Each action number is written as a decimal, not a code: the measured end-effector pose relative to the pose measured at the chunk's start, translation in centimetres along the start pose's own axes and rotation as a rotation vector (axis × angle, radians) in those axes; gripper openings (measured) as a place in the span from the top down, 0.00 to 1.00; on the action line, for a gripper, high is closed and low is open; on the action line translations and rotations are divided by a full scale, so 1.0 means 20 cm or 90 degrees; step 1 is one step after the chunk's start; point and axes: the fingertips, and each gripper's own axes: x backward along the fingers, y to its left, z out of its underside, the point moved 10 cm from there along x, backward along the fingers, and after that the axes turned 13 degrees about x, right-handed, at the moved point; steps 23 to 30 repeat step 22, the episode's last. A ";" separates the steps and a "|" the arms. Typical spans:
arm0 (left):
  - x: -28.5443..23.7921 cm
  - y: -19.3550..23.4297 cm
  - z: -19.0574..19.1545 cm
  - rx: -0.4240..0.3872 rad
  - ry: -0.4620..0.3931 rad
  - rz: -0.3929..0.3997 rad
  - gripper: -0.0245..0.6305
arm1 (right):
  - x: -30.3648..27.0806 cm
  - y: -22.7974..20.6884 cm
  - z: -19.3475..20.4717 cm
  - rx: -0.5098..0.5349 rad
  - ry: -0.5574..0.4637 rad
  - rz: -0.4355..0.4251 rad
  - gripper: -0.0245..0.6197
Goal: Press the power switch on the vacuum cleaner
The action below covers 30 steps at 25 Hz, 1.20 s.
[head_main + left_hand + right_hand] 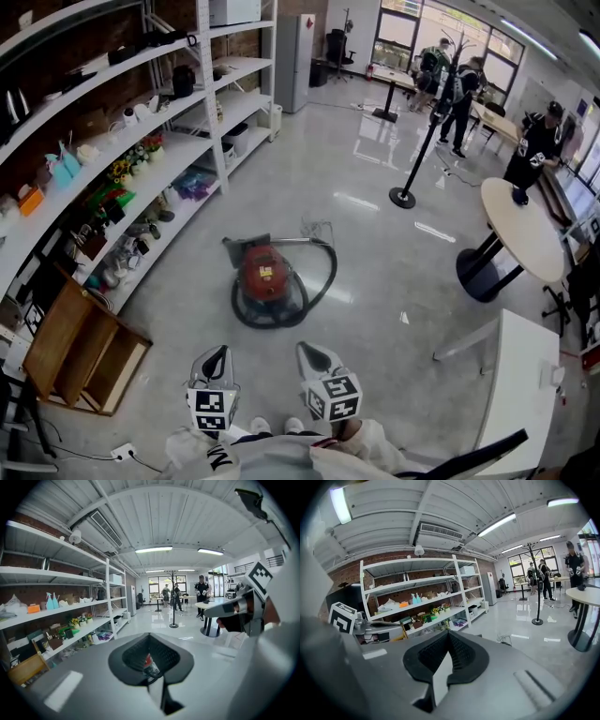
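While the person keeps both arms low and tucked close to the body, the 2 grippers point forward and down, side by side above the floor [394, 281]. The left gripper [217, 354] has its fingers [131, 656] closed tip to tip with nothing between them. The right gripper [307, 351], just to its right, also has its fingers [426, 656] together and empty. 1 red vacuum cleaner [265, 275] sits on the floor ahead of both, well apart from them, with 1 black hose [323, 279] curled around it. White shelving [178, 150] runs along the left. 1 round worktop [530, 234] stands at the right, and 3 people [536, 141] stand far off.
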 end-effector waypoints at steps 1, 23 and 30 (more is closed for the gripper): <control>0.00 0.00 0.00 0.000 -0.001 0.000 0.96 | 0.00 0.00 0.00 0.001 -0.001 0.000 0.96; -0.05 -0.04 -0.01 -0.002 -0.005 0.000 0.96 | -0.02 -0.07 -0.01 0.002 -0.007 0.001 0.96; -0.05 -0.04 -0.01 -0.002 -0.005 0.000 0.96 | -0.02 -0.07 -0.01 0.002 -0.007 0.001 0.96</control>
